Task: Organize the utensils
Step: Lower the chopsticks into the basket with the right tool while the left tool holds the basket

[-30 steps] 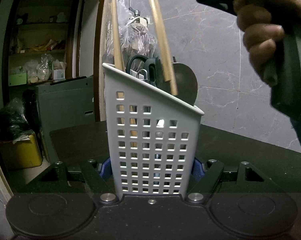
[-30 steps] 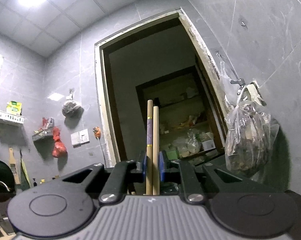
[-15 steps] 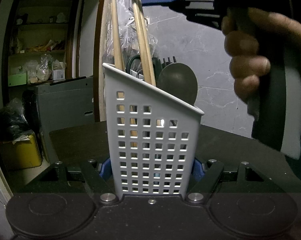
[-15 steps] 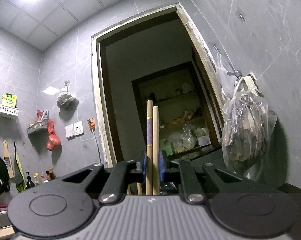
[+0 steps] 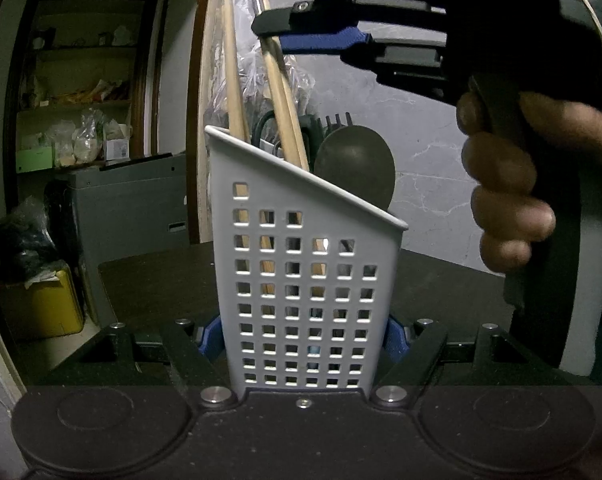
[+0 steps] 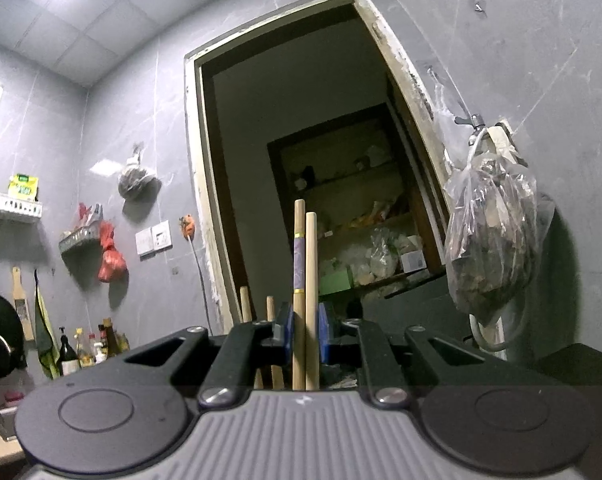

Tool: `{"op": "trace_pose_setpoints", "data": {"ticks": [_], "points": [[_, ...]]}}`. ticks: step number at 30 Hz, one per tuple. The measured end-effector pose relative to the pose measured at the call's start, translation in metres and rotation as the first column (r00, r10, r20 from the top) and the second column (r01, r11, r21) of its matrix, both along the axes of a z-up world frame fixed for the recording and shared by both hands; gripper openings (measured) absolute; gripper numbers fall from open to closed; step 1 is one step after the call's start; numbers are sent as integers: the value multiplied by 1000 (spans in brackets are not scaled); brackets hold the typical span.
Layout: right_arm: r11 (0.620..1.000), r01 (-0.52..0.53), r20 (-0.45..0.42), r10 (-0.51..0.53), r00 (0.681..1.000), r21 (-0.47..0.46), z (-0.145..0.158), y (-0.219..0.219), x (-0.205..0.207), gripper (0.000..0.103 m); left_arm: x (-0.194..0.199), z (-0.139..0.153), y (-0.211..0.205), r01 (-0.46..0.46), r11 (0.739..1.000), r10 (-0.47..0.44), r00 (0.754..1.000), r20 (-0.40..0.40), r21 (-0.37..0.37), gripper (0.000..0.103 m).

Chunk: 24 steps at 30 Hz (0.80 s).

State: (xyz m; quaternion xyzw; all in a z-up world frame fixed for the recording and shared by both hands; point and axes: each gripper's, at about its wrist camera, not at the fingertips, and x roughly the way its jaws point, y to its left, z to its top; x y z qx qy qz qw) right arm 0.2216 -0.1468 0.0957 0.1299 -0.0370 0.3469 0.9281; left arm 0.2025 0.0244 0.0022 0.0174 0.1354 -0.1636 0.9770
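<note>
Right hand-held gripper [image 6: 305, 338] pinching chopsticks [image 6: 305, 280], tips inside the holder [image 5: 309, 280] clamped by left hand-held gripper [image 5: 305, 340]; release remains.

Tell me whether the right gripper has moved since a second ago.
Yes. In the left wrist view the right gripper has come down toward the white holder, which stays put, carrying its chopsticks deeper into it.

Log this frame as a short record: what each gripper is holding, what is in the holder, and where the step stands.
left gripper: shut on the white perforated holder, upright on the dark counter
right gripper: shut on a pair of chopsticks
holder contents: spoon, fork tines, scissor handles, other chopsticks
step: the pair's lower ends are inside the holder, not yet released
</note>
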Motion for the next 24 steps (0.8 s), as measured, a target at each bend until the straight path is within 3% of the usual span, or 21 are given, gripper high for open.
{"op": "trace_pose_setpoints", "data": {"ticks": [24], "points": [[998, -42, -33, 41, 999, -38, -12, -16, -7, 15, 0, 0, -1, 2, 1000, -2, 1000, 1, 1, 76]]}}
